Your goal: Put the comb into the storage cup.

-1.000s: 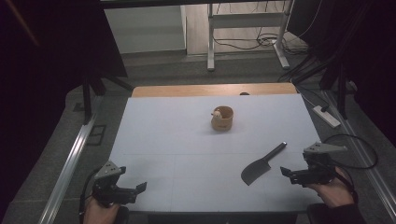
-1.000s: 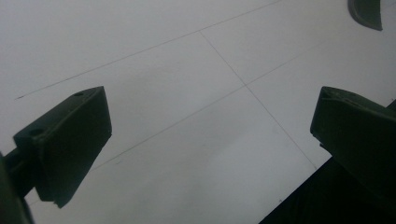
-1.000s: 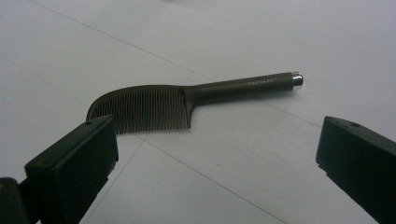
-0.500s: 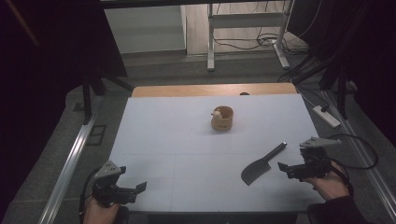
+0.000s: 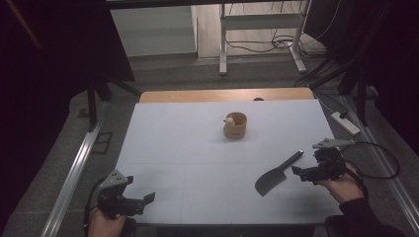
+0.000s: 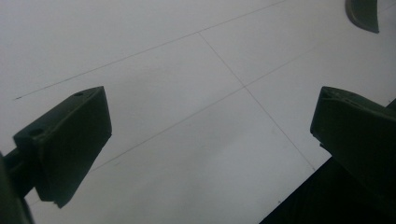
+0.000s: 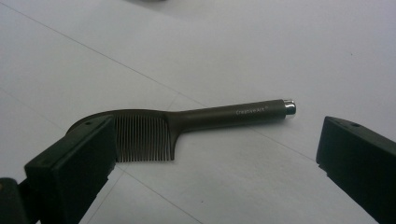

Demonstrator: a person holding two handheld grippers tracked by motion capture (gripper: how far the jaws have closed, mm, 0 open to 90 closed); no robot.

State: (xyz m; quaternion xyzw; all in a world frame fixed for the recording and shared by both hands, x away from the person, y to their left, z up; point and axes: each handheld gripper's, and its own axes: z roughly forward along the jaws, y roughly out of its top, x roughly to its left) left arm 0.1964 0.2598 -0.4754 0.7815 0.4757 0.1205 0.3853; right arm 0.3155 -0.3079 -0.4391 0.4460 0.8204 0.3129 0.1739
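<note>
**Approach Phase: Right Tool Lining Up on the Comb**

The right tool (image 5: 302, 173) is hovering just above the table (image 5: 188, 148), near its right edge, with its jaws standing wide apart. The comb (image 5: 276, 173) is lying flat on the table just beside that tool, on its inner side. In the right gripper view, the comb (image 7: 187, 123) is sitting between the two jaws and slightly ahead of them, its toothed head partly hidden behind one jaw and its handle pointing toward the other. No contact is visible.

The left tool (image 5: 129, 203) is resting at the near left corner of the table, well apart from the comb. Its jaws are also standing apart, with nothing between them but the bare table surface.

A small wooden cup (image 5: 235, 125) is standing upright near the middle of the table, farther from the person.

Judged step: pre-grasp alignment on the comb. The next move is likely calling for the right tool to advance and lower until the jaws are bracketing the handle, then to close. Because the comb is thin and lying flat, the jaws will probably need to come down very close to the surface to avoid sliding over it.
</note>
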